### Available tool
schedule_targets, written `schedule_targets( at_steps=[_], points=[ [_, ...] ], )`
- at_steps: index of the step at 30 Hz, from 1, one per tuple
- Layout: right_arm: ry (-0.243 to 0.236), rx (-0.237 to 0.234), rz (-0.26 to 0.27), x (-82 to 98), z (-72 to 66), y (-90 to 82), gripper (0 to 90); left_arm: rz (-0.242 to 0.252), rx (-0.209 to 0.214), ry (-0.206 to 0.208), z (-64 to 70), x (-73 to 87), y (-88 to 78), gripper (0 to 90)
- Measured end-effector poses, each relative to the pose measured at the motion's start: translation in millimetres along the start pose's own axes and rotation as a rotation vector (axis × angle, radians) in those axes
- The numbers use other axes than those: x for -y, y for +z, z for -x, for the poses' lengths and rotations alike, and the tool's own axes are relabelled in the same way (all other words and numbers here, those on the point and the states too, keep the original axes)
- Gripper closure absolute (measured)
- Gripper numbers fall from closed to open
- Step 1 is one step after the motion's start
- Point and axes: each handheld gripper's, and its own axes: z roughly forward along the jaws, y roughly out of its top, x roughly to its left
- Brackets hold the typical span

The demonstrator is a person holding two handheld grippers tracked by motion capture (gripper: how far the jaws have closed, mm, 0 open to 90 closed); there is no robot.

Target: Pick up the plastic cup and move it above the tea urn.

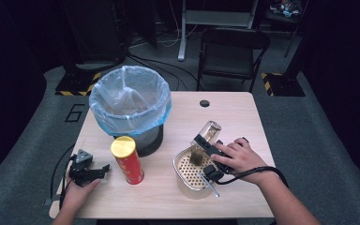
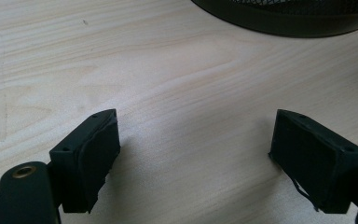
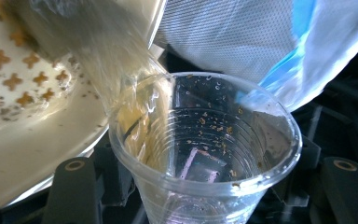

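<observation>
My right gripper [image 1: 205, 151] pinches a clear plastic cup [image 1: 208, 133] between its fingers; in the right gripper view the cup [image 3: 205, 154] sits clamped between both, mouth toward the camera, wall speckled with small brown bits. The cup is tilted over a perforated metal strainer basket [image 1: 182, 176], and a yellowish liquid [image 3: 121, 70] runs from its lip onto the cross-shaped holes of the strainer [image 3: 14, 84]. My right hand [image 1: 239, 157] wraps the gripper body, cable looping off toward my forearm. The strainer's handle [image 1: 209, 183] points toward my side of the counter [image 1: 234, 117].

My left gripper [image 1: 96, 171] rests low at the counter's near left edge, fingers [image 2: 91, 156] spread wide with bare wood grain between them, gripping nothing. My left hand [image 1: 77, 190] holds it from behind.

Obstacles: a red chip canister with a gold lid [image 1: 127, 159] stands upright between the two grippers, just beside the left one. Behind it, a dark mesh bin [image 1: 147, 138] lined with a pale blue bag [image 1: 129, 101] stands on the counter; its base rim [image 2: 284, 21] shows at the top of the left gripper view. The bag [image 3: 279, 51] also hangs just behind the cup. A folding chair [image 1: 232, 51] stands beyond the counter's far edge.
</observation>
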Motion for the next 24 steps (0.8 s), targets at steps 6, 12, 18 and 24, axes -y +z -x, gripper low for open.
schedule_targets(
  at_steps=[6,12,18,24],
  points=[
    [-0.032,0.031,0.005,-5.3,4.5,-3.1,33.7,0.000,0.004,-0.003,0.3,0.1,0.1,15.2],
    [-0.045,0.009,0.013,-8.9,3.1,-3.0,33.5,0.000,0.005,-0.002,0.2,0.1,0.1,15.2],
    [-0.039,0.030,0.010,-10.0,1.6,-5.1,33.5,-0.001,0.005,-0.002,0.2,0.1,0.0,15.2],
    [-0.050,0.050,-0.002,-10.8,-1.5,-5.3,33.4,-0.001,0.005,-0.001,0.2,0.1,0.0,15.2]
  ],
)
